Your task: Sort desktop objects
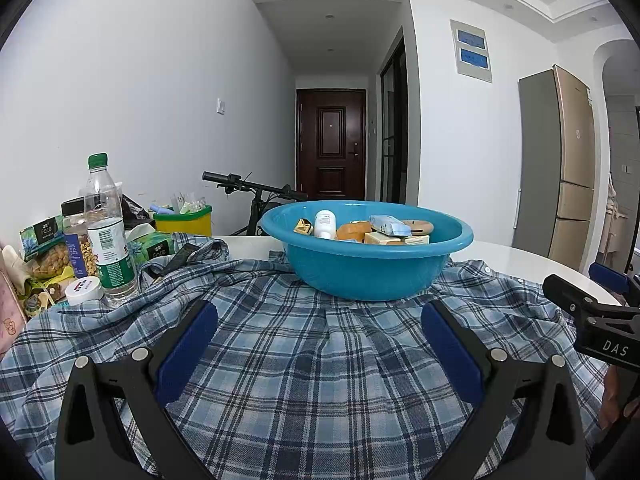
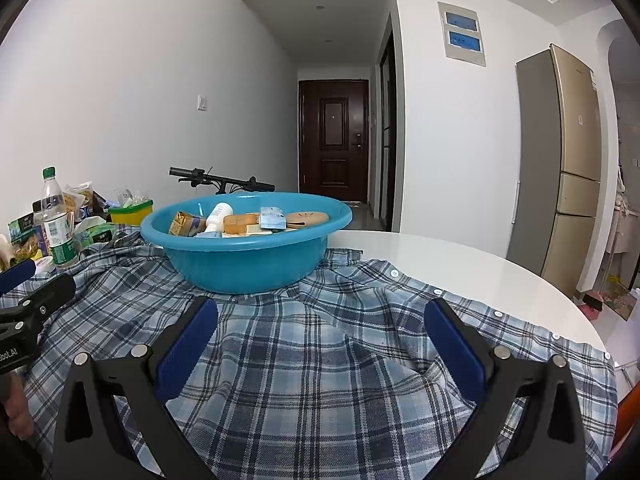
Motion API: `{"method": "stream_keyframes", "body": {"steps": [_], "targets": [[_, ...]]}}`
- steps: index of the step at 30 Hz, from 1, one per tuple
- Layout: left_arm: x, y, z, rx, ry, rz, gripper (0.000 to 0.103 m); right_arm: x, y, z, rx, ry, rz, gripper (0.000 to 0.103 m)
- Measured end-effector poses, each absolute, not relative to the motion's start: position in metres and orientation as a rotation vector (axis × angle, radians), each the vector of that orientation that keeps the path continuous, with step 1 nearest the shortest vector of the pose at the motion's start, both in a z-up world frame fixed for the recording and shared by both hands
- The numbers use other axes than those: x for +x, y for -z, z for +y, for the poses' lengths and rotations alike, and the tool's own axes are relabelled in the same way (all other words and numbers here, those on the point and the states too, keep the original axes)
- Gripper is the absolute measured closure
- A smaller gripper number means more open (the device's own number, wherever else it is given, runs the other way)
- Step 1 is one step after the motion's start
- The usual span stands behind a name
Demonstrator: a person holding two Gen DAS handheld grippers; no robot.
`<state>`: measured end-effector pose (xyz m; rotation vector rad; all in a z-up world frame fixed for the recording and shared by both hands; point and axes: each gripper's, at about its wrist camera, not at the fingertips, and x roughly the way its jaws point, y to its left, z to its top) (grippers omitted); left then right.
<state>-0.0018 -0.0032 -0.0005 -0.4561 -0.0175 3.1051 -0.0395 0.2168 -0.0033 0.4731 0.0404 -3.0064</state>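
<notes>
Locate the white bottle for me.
The white bottle lies inside the blue basin among small packets, left of centre, in both views; the basin sits on the plaid shirt.

Basin (image 1: 367, 270): turquoise blue
Shirt (image 1: 304, 360): blue, white plaid
Bottle cap (image 1: 98, 159): green
Tub (image 1: 183, 222): yellow
Door (image 1: 331, 144): dark brown

A white desk (image 2: 460, 264) carries a spread plaid shirt (image 2: 320, 360), with a water bottle (image 1: 107, 232) and snack packets (image 1: 44, 248) at its left edge
</notes>
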Motion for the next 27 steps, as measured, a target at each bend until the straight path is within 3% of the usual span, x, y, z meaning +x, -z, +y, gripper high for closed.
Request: {"method": "stream_keyframes", "body": {"steps": [27], "targets": [[-0.0011, 0.0001, -0.0043, -0.458, -3.111, -0.018, 0.0, -0.0397, 0.0036, 0.2188, 0.475, 3.009, 0.033, 0.0]]}}
